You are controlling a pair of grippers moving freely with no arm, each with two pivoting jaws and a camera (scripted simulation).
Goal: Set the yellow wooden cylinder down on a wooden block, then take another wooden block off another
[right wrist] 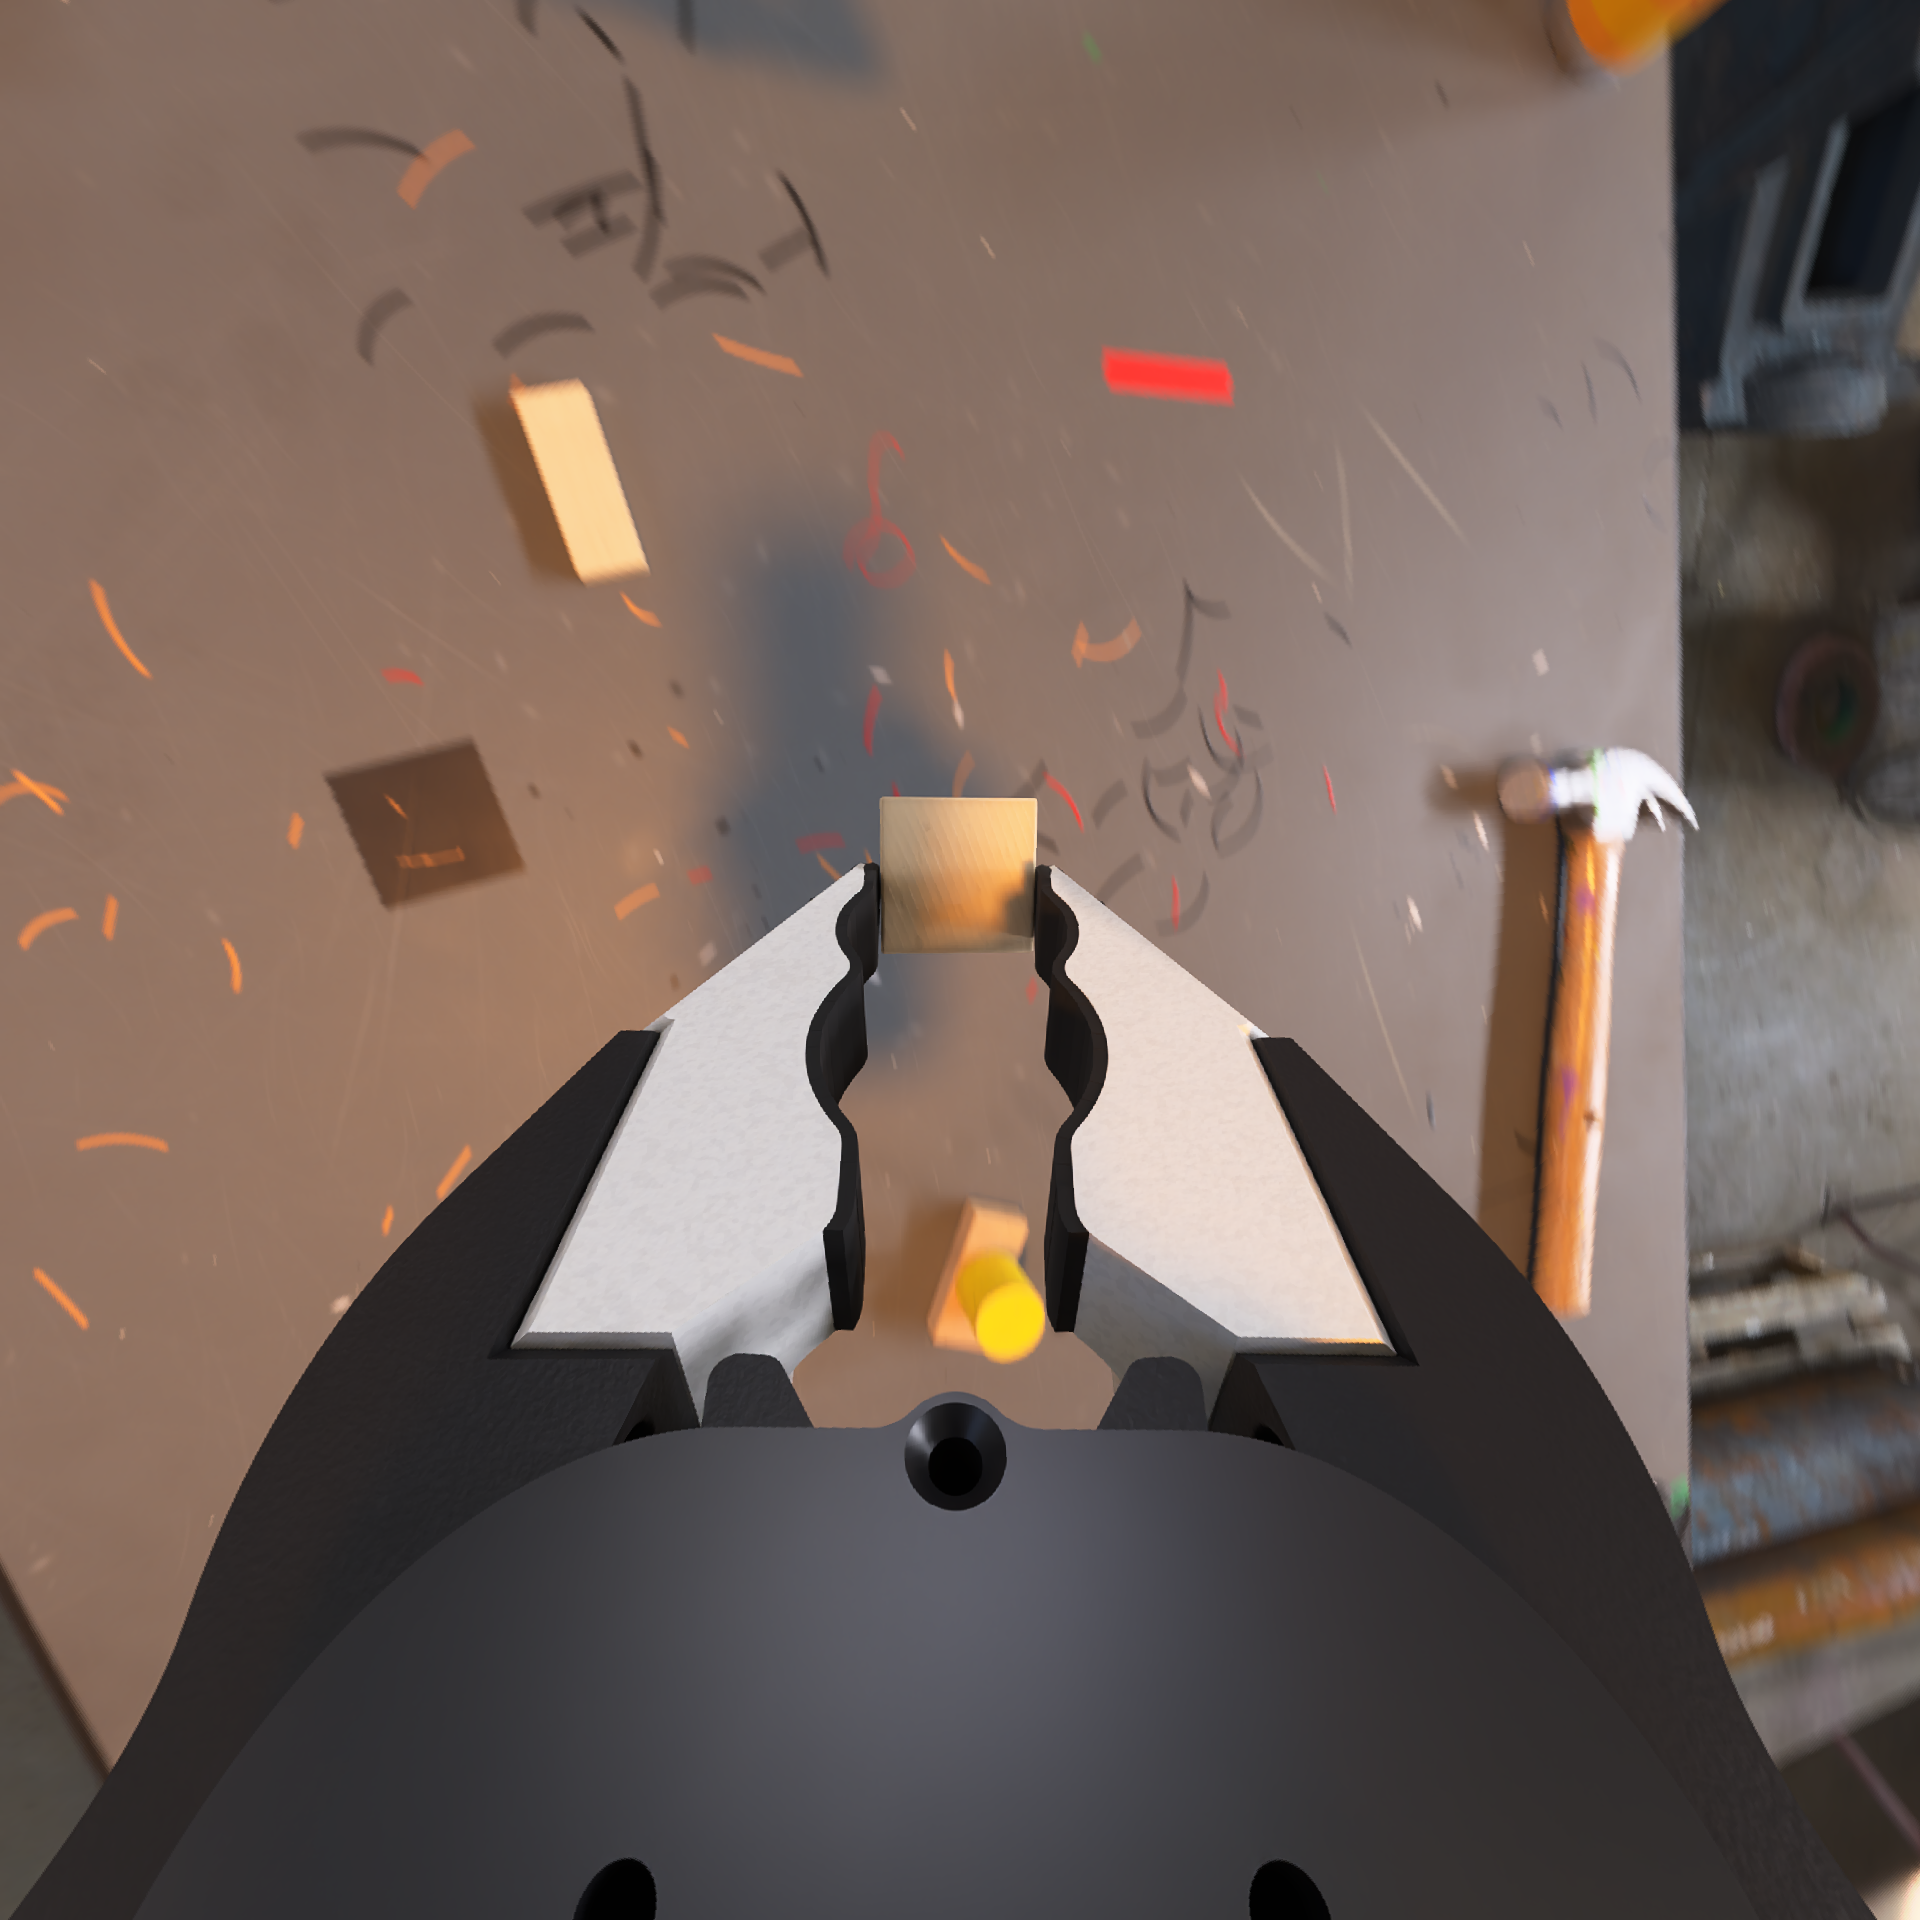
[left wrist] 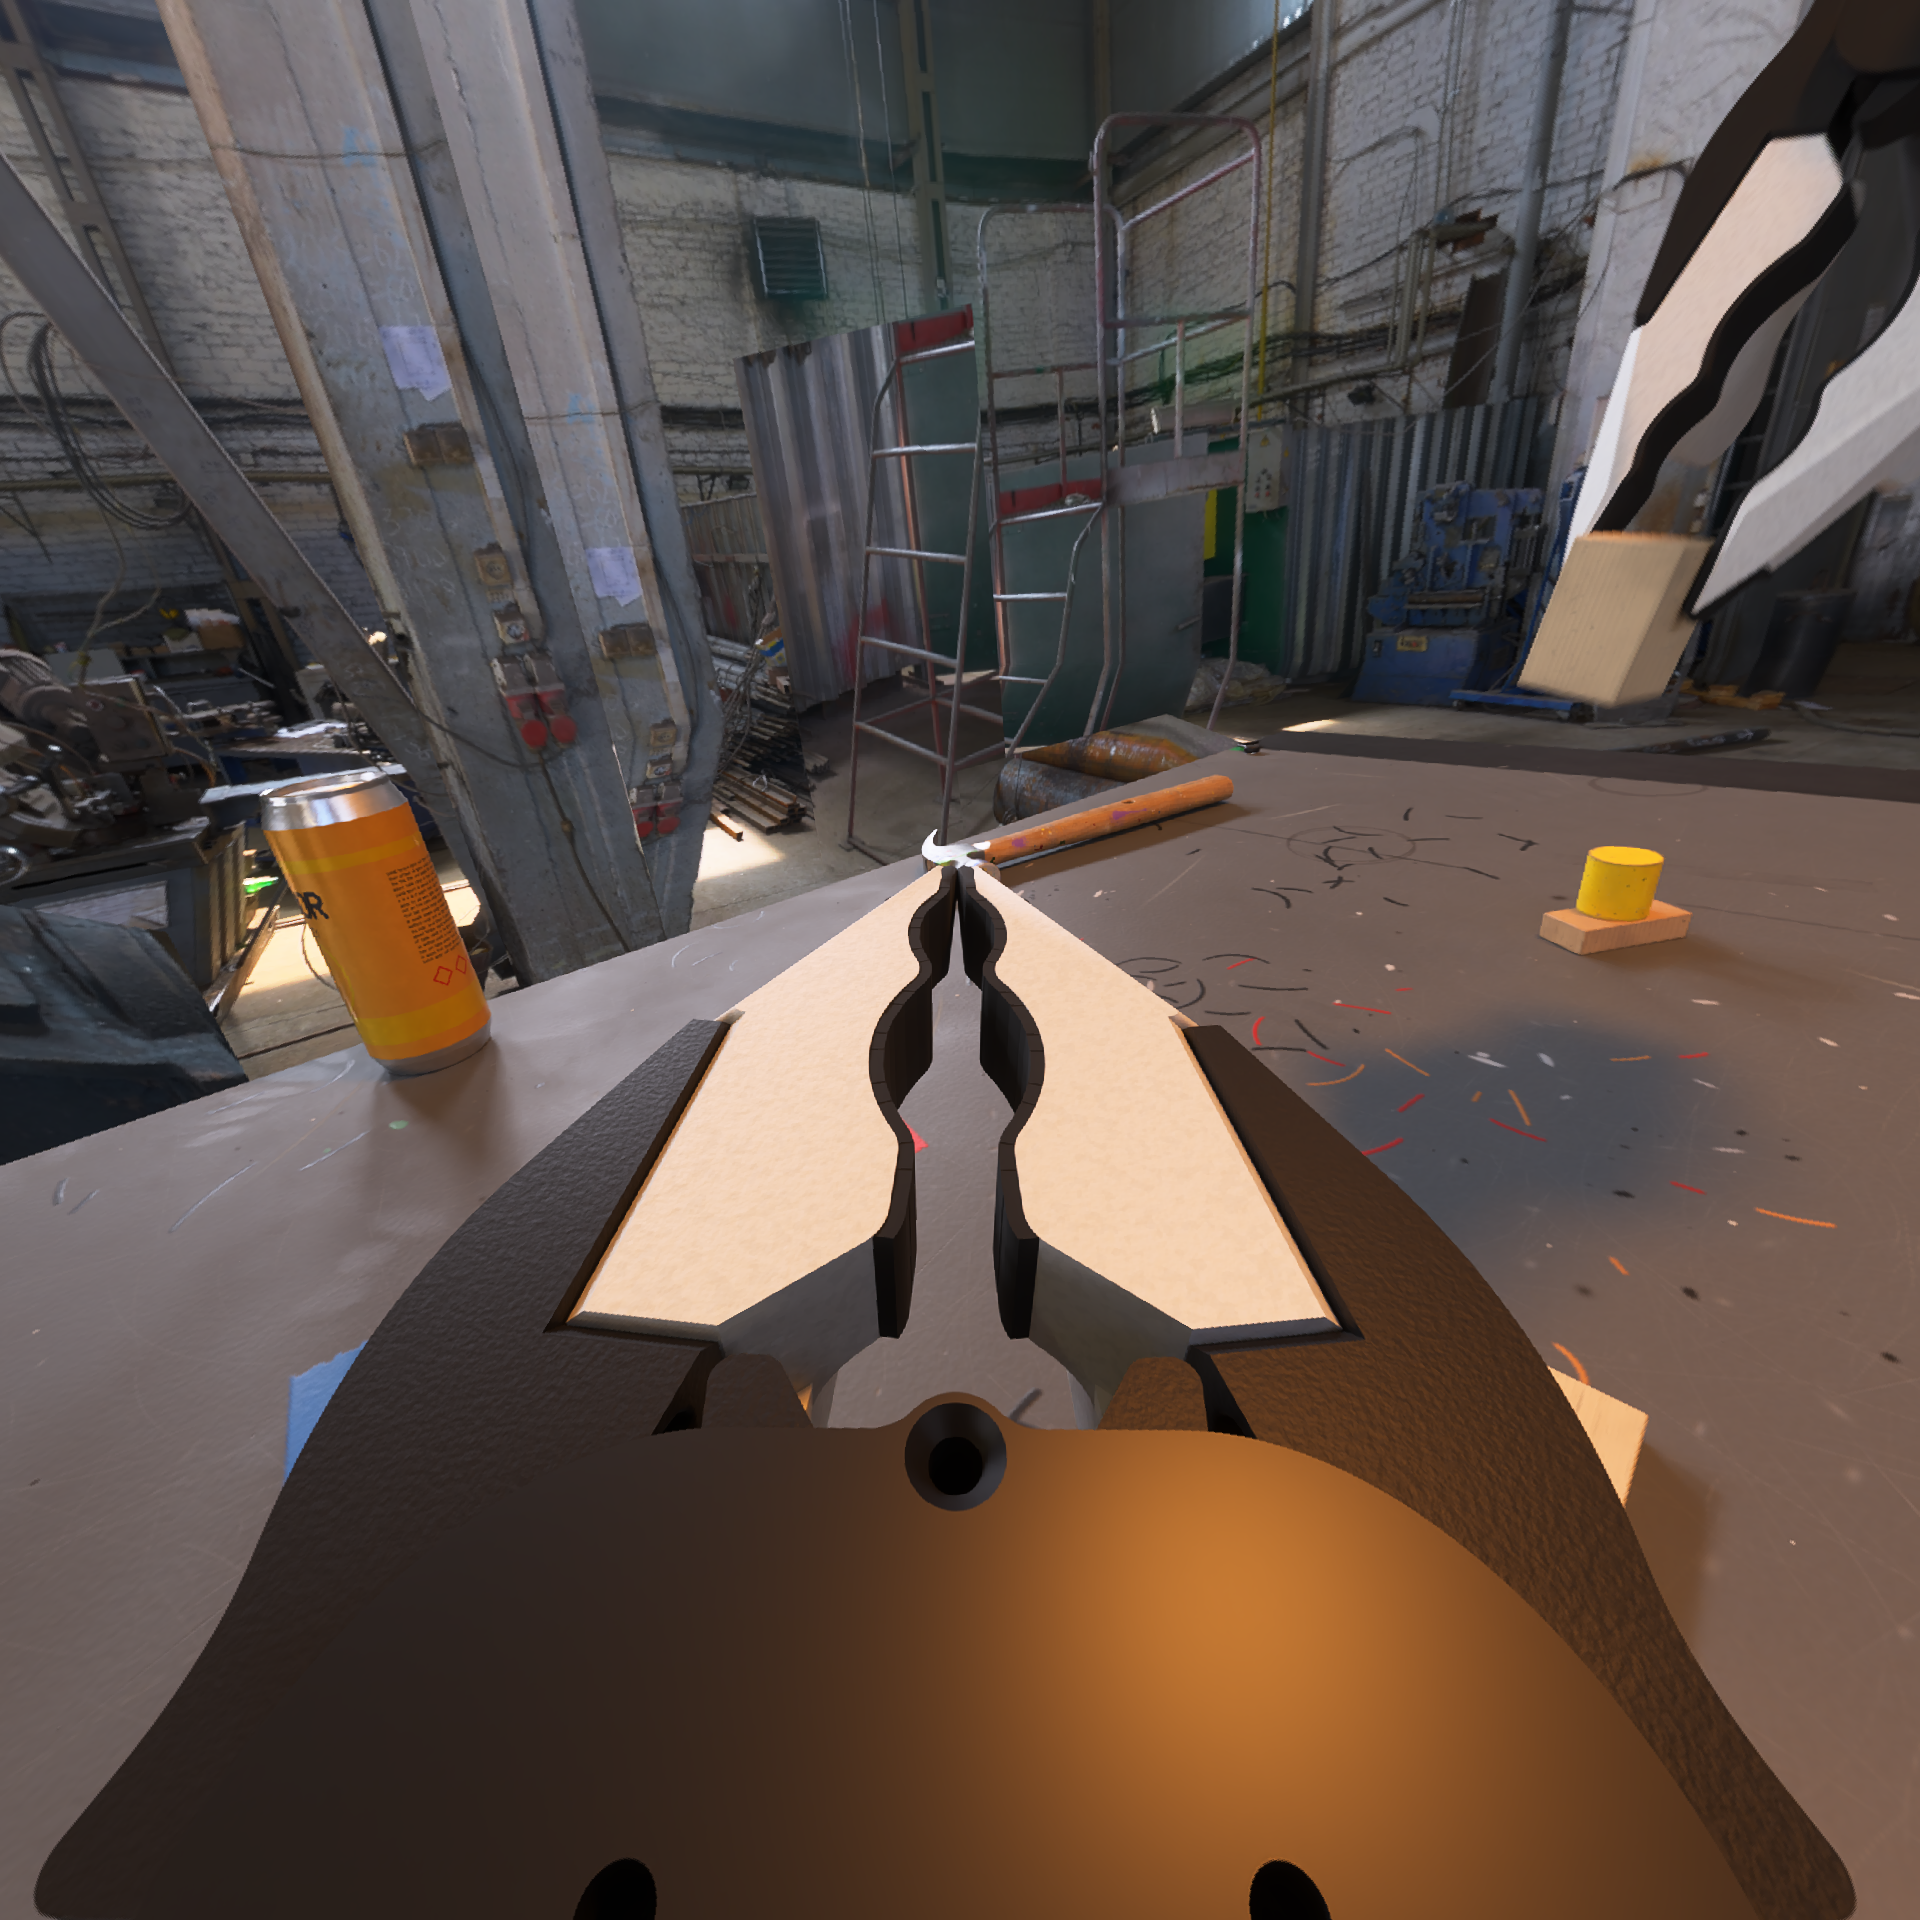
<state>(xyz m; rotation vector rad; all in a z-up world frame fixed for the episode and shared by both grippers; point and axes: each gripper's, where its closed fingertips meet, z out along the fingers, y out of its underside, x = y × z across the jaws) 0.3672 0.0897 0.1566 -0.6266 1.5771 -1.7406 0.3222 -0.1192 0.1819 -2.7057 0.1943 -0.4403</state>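
The yellow wooden cylinder (left wrist: 1619,881) stands upright on a flat wooden block (left wrist: 1616,930) at the table's right. In the right wrist view, cylinder (right wrist: 1000,1320) and block (right wrist: 971,1262) show between the fingers from above. My right gripper (right wrist: 956,878) is shut on a square wooden block (right wrist: 956,836) and holds it high above the table. It also shows in the left wrist view (left wrist: 1652,571) with that block (left wrist: 1605,623). My left gripper (left wrist: 956,878) is shut and empty, low over the table. Another wooden block (right wrist: 577,478) lies alone on the table.
An orange can (left wrist: 379,925) stands near the table's left edge. A hammer (left wrist: 1101,816) lies at the far edge and shows in the right wrist view (right wrist: 1569,1039). A dark flat square (right wrist: 424,821) and a red strip (right wrist: 1166,374) lie on the table. A block corner (left wrist: 1605,1439) pokes out from under my left gripper.
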